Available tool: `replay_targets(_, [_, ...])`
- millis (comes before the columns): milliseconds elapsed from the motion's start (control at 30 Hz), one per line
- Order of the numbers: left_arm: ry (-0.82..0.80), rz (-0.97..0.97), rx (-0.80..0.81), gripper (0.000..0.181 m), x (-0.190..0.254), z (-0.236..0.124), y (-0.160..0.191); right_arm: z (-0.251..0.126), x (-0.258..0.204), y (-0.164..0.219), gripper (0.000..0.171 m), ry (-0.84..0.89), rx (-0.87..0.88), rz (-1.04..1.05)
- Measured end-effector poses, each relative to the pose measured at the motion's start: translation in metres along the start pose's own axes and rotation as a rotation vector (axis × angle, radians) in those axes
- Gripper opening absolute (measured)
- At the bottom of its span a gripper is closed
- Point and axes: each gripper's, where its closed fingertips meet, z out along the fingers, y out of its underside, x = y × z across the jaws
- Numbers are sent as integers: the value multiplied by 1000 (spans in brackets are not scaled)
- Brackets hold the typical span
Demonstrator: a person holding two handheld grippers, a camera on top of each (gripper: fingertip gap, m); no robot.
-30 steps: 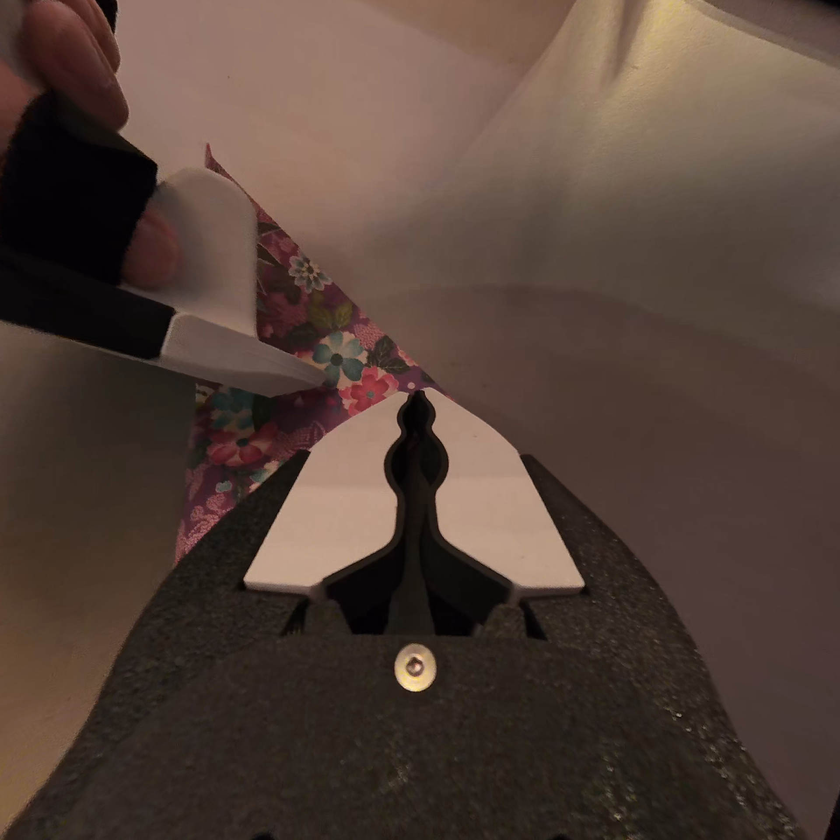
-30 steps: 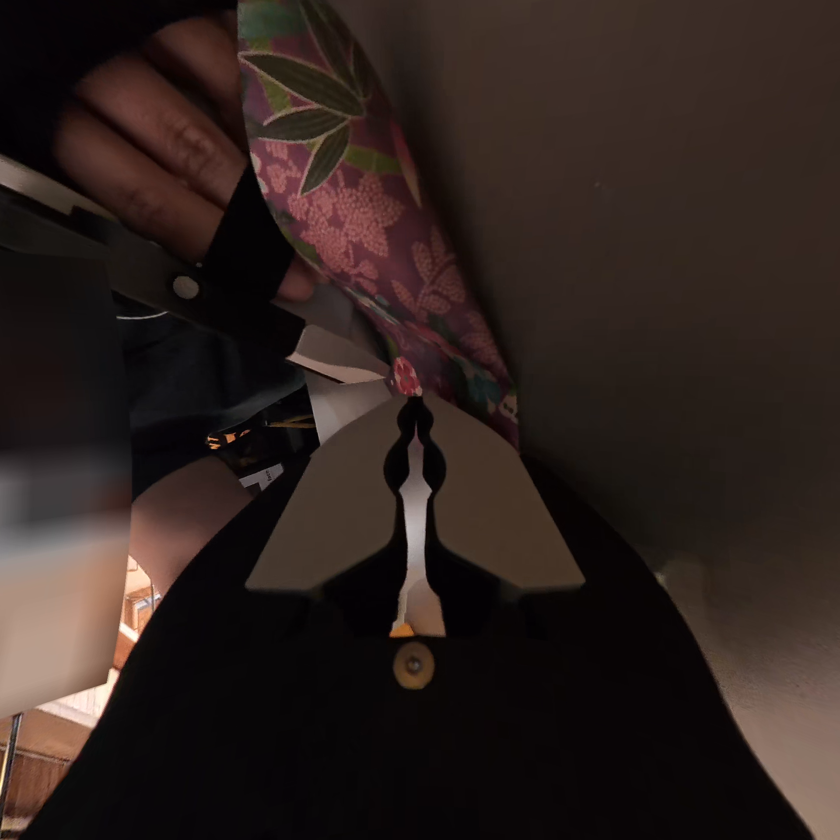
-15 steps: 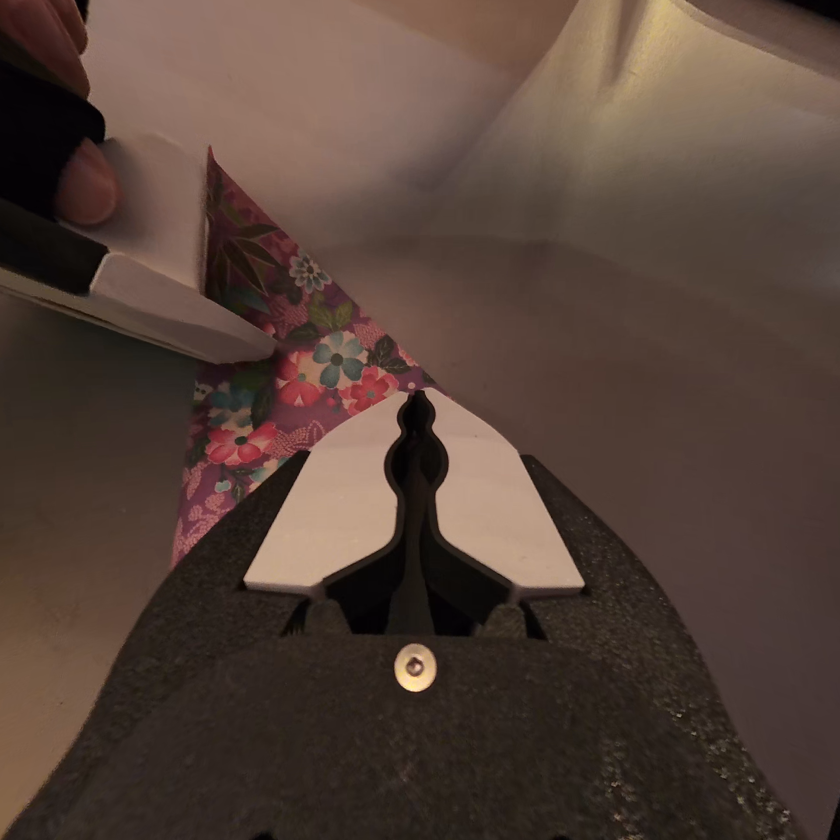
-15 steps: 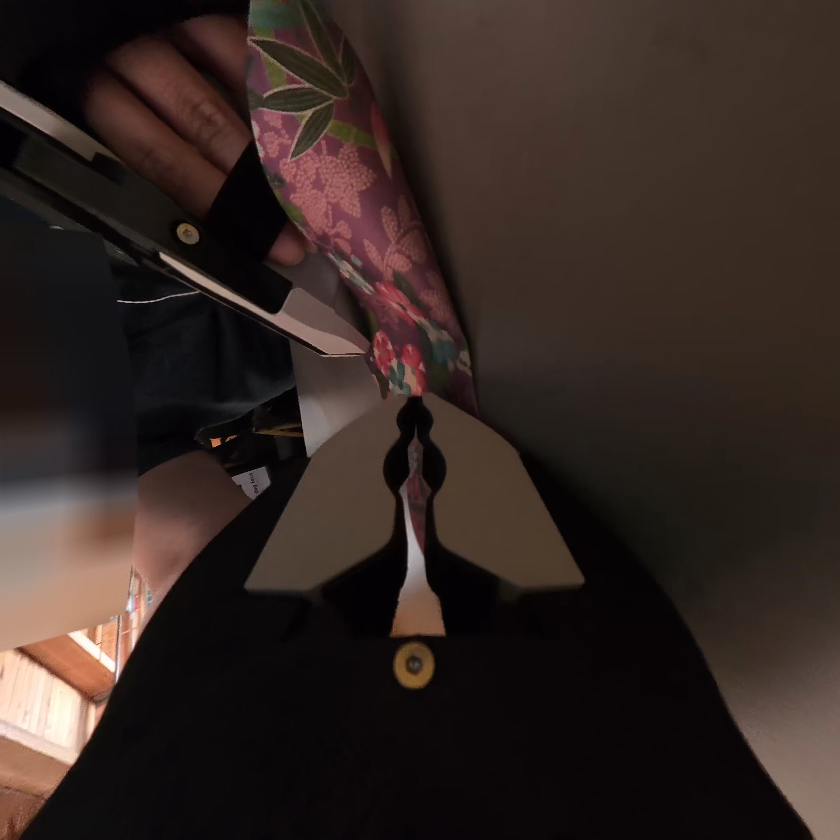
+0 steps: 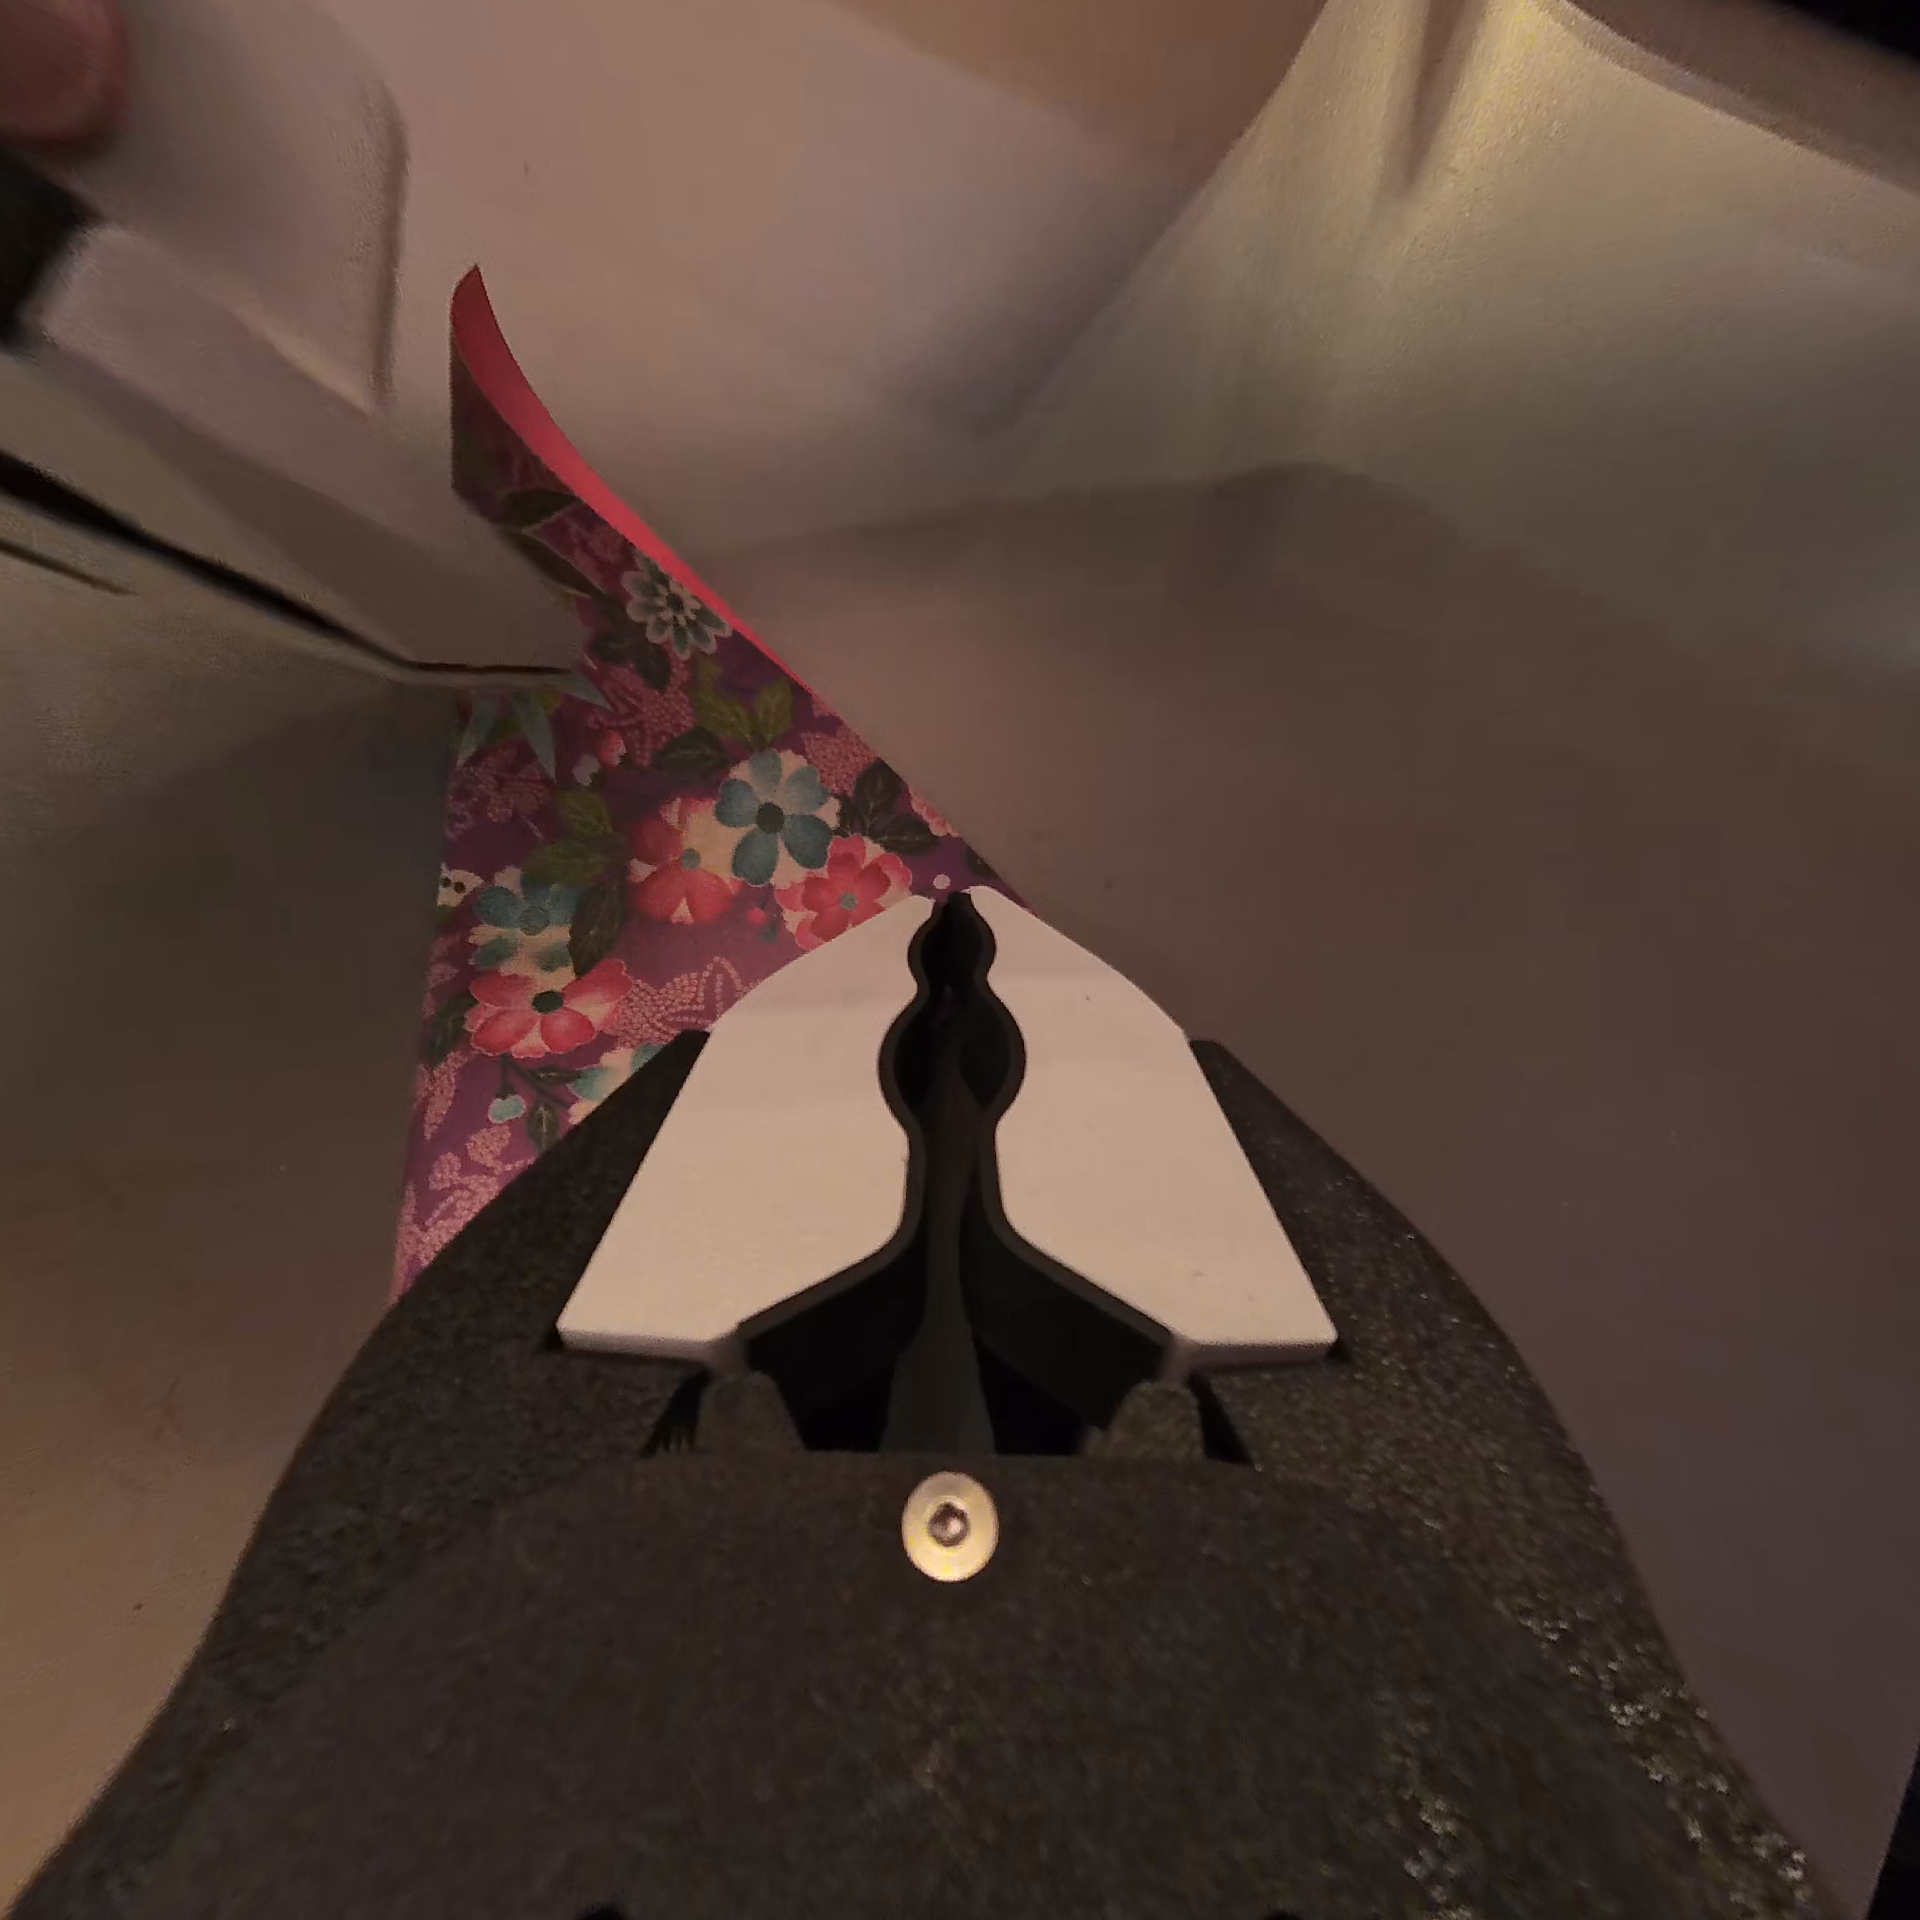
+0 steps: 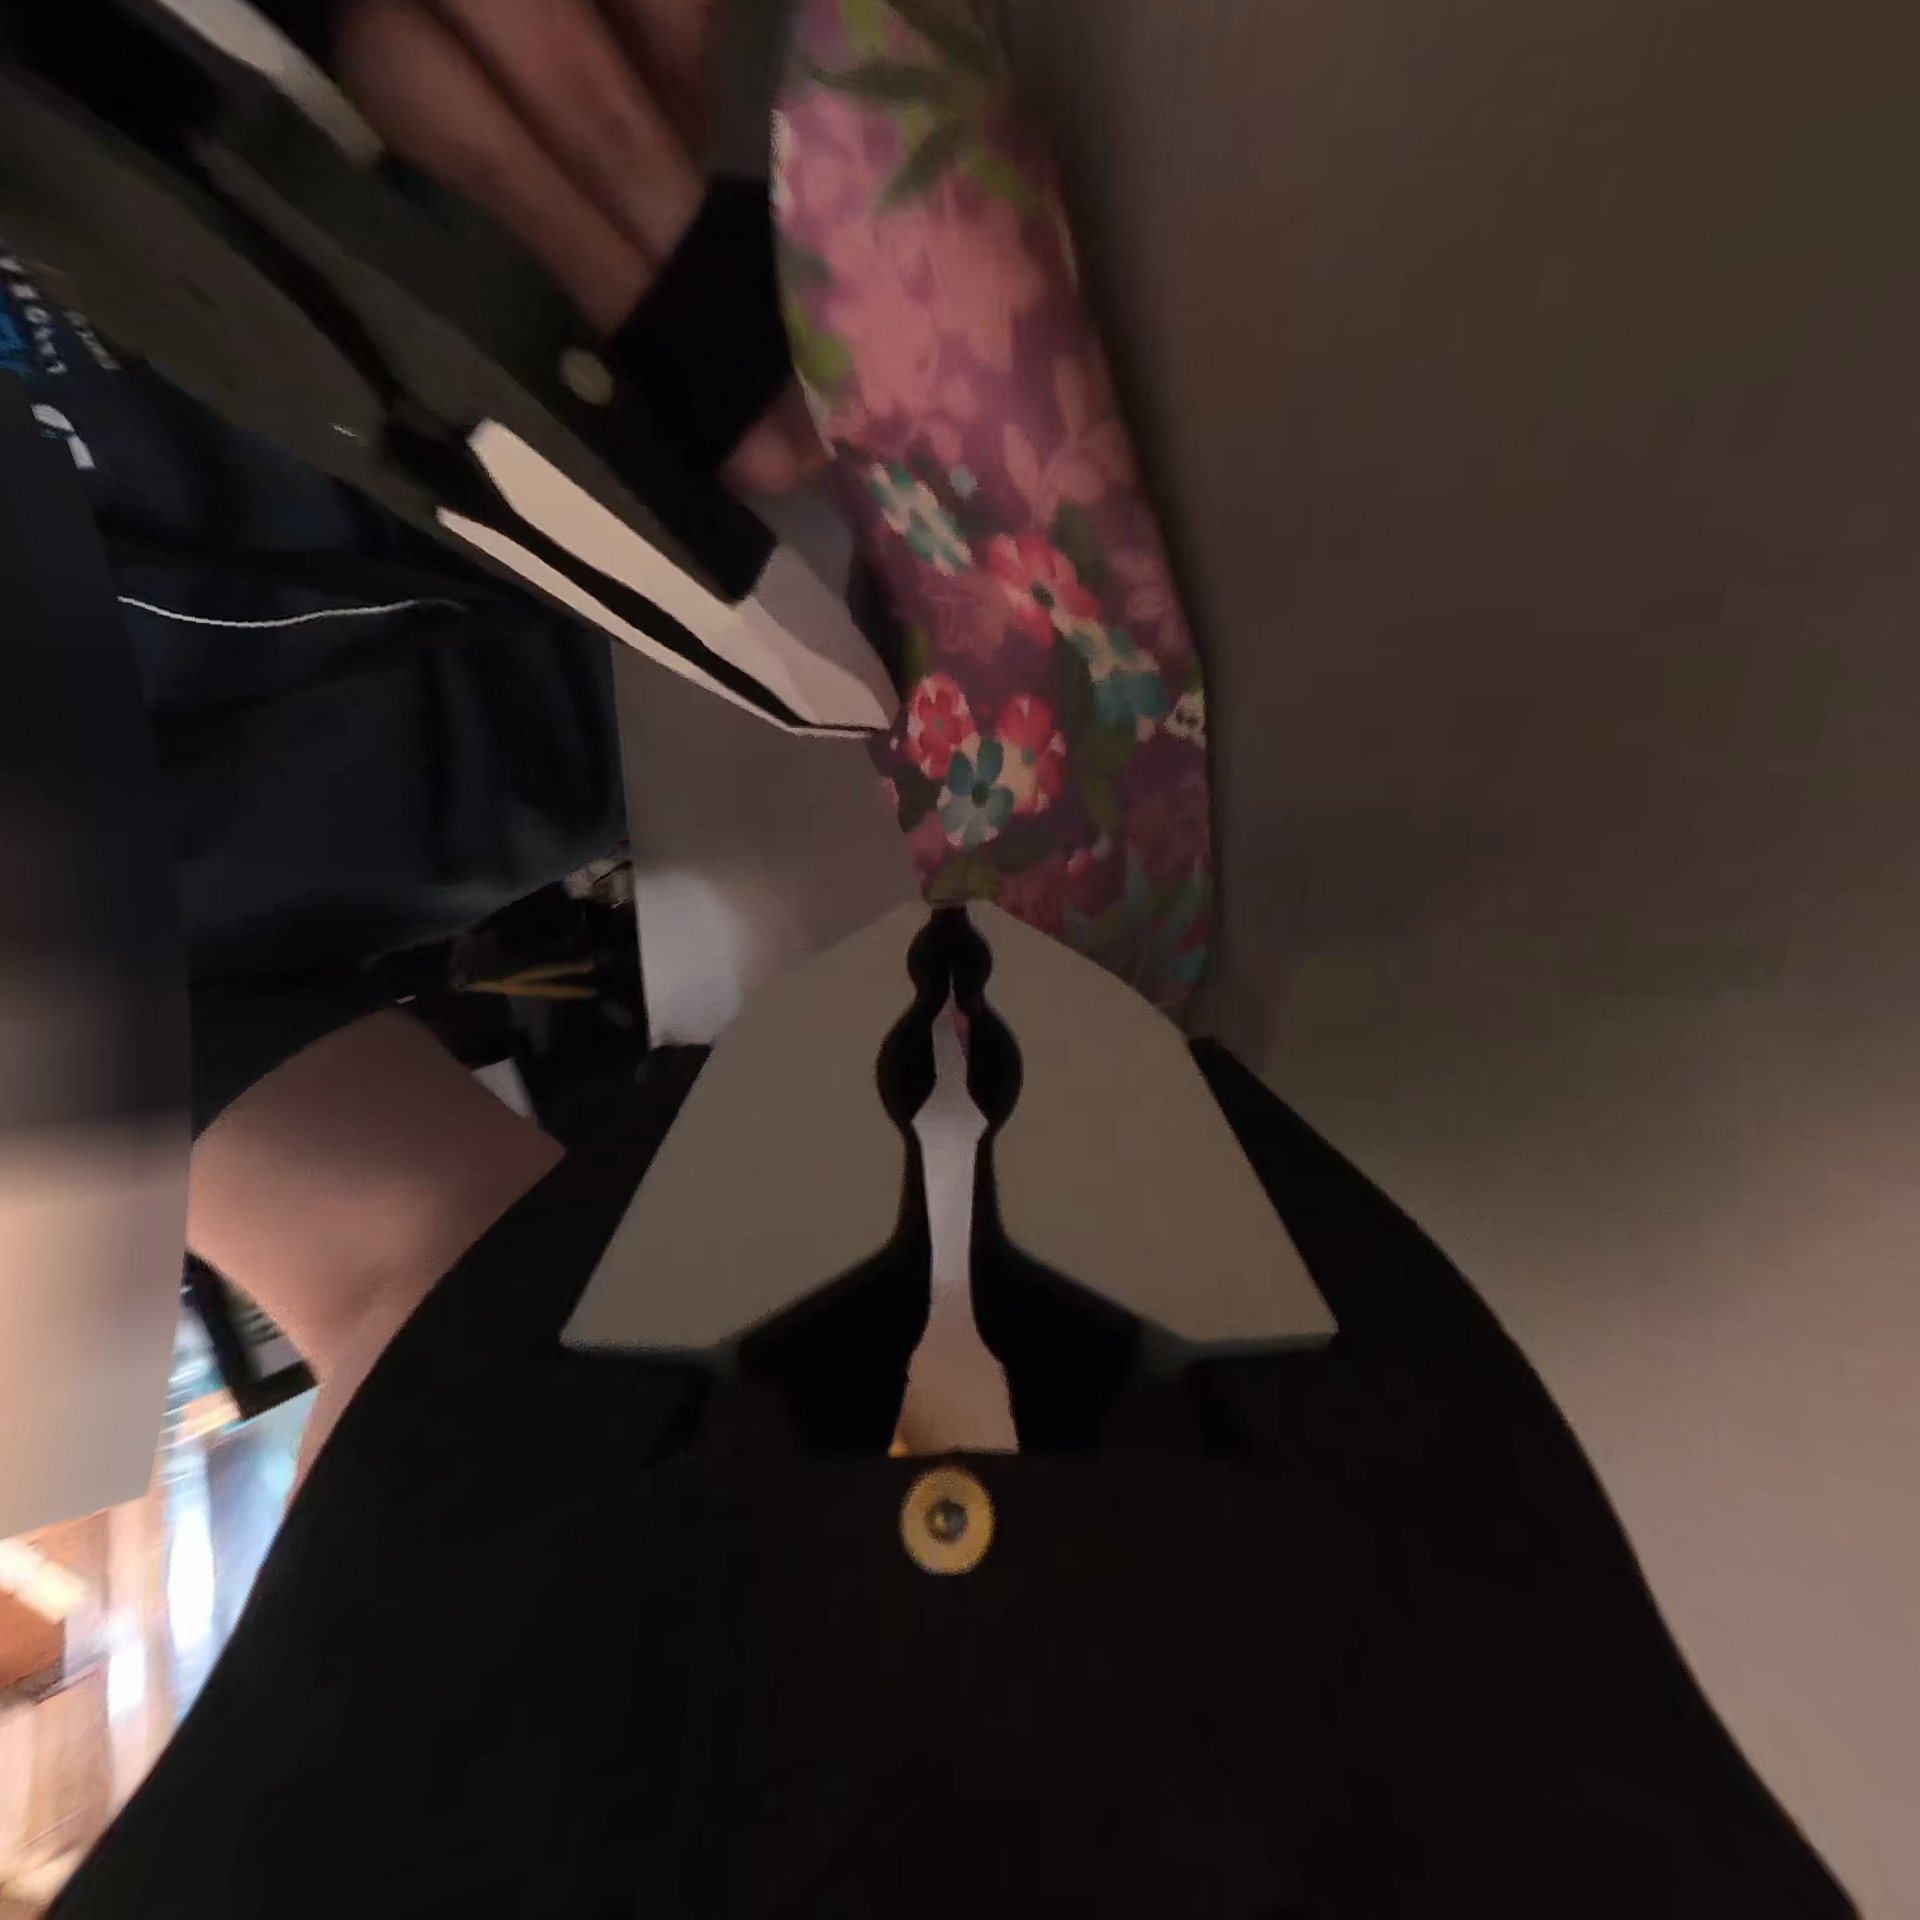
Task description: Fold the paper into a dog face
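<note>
The purple floral paper (image 5: 675,883) lies partly on the grey table (image 5: 1455,987), and its far flap curls up to show a pink-red back. My left gripper (image 5: 956,906) is shut, with its tips at the paper's right edge. I cannot tell whether it pinches the sheet. My right gripper (image 6: 951,914) is shut on the paper's (image 6: 997,582) narrow end. In the left wrist view the right gripper (image 5: 566,675) comes in from the left and meets the flap. In the right wrist view the left gripper (image 6: 873,722) touches the paper's left edge.
A pale sheet or wall (image 5: 1507,260) rises behind the table. A person's hand (image 6: 540,135) holds the left gripper, and a bare limb (image 6: 343,1174) and dark clothing (image 6: 364,727) are at the left. The table (image 6: 1558,727) fills the right of the right wrist view. The tips of one gripper are about 7 cm away from the tips of the other.
The right gripper has moved left and farther off in the left wrist view. The paper's far flap has risen and curled, showing its pink-red back. The left gripper has stayed put.
</note>
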Motion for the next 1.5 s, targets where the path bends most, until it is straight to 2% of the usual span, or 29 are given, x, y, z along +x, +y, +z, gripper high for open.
replay_targets(100, [-3, 2, -3, 2, 0, 0, 0, 14, 15, 16, 1, 6, -80, 108])
replay_targets(200, [-5, 3, -2, 2, 0, 0, 0, 13, 16, 17, 1, -48, -26, 136])
replay_targets(533, [-6, -1, -3, 2, 0, 1, -1, -4, 29, 26, 2, -31, 57, 134])
replay_targets(667, [-3, -4, -3, 1, 0, 1, -1, -13, 38, 30, 2, 37, 87, 136])
replay_targets(767, [-2, -2, -7, 1, 0, 1, -1, -25, 46, 38, 1, 160, 82, 126])
replay_targets(867, [0, -2, -4, 1, 0, 1, -1, -28, 17, 28, 1, 100, 141, 67])
replay_targets(933, [3, -6, 0, 1, 0, 1, -1, -21, 7, 26, 1, 83, 119, 31])
replay_targets(1067, [3, -7, 3, 1, 0, 1, -1, -4, 26, 48, 1, 106, -8, 181])
replay_targets(1500, [1, -7, 9, 1, 1, 1, -1, -10, 32, 50, 2, -60, 143, 264])
